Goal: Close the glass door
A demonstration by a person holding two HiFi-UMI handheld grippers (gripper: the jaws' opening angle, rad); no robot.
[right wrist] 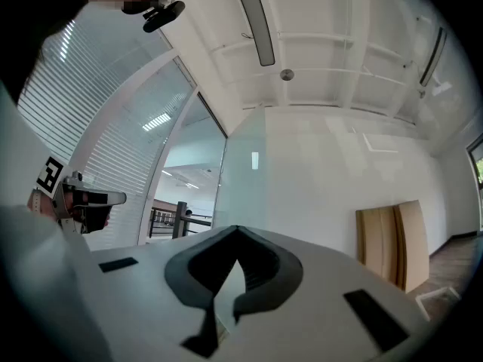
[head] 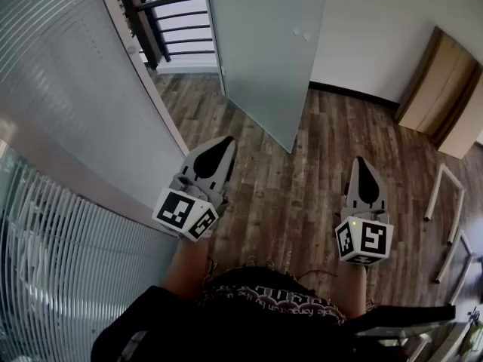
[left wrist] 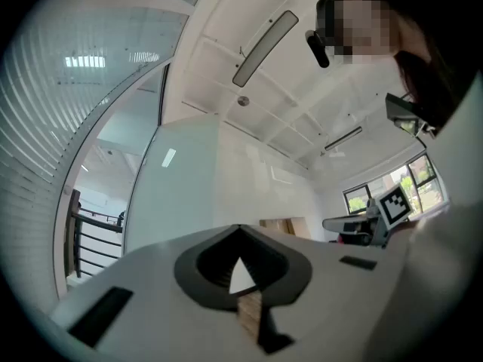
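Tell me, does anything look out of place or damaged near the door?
Nothing looks damaged or spilled. The glass door stands open into the room, white frame pieces lie loose on the floor at right, and boards lean against the wall.

We are looking at a bright, evenly lit room, with daylight coming through the window [left wrist: 356, 199]. A pale glare patch is sitting on the glass door [right wrist: 253, 159]. Both gripper views are bulging into fisheye circles with black corners and a soft near foreground. The head view is rendering the floorboards [head: 302, 172] sharply.
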